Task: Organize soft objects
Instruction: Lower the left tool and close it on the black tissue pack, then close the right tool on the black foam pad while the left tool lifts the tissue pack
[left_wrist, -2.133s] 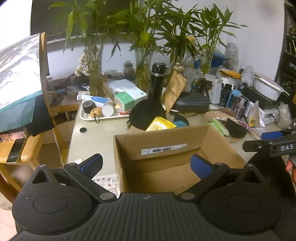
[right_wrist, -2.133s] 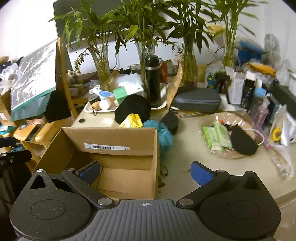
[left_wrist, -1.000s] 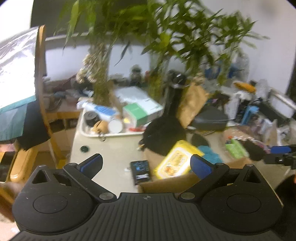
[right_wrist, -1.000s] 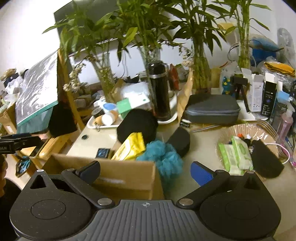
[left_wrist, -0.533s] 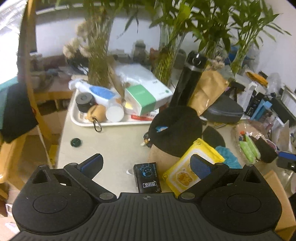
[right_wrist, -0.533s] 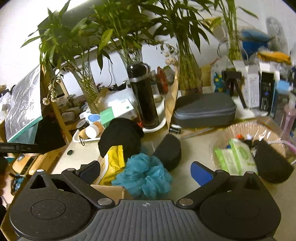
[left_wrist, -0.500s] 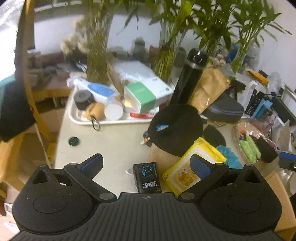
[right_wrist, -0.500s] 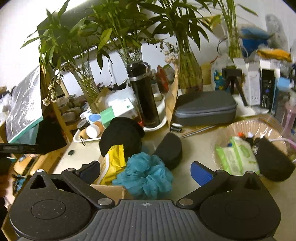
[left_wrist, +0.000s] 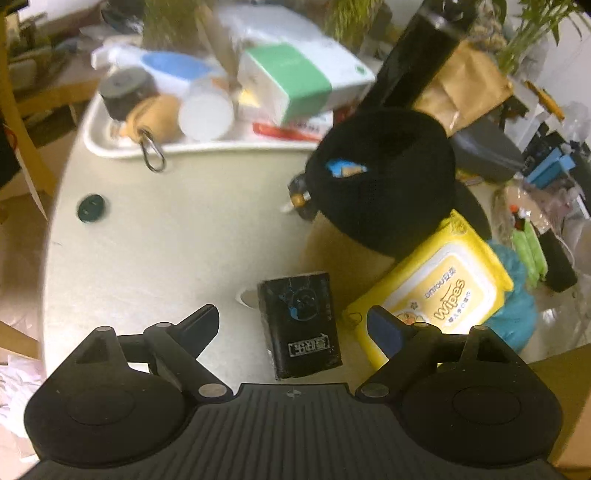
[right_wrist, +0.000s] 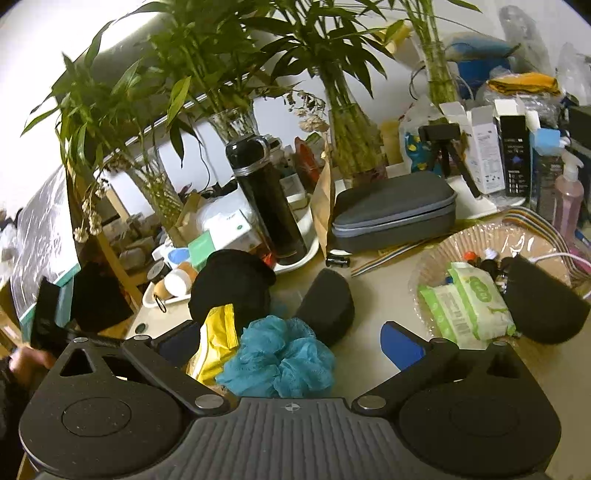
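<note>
yellow pack (left_wrist: 439, 288), "Wipes" (upside down)

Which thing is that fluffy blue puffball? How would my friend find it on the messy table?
Start at the tall black bottle standing before the bamboo vases, then come toward the camera past the black cap. Just below lies the yellow wipes pack, and the blue mesh bath pouf sits against its right side. It is the only frilly, teal, net-like ball there; its neighbours are smooth or black.
</note>
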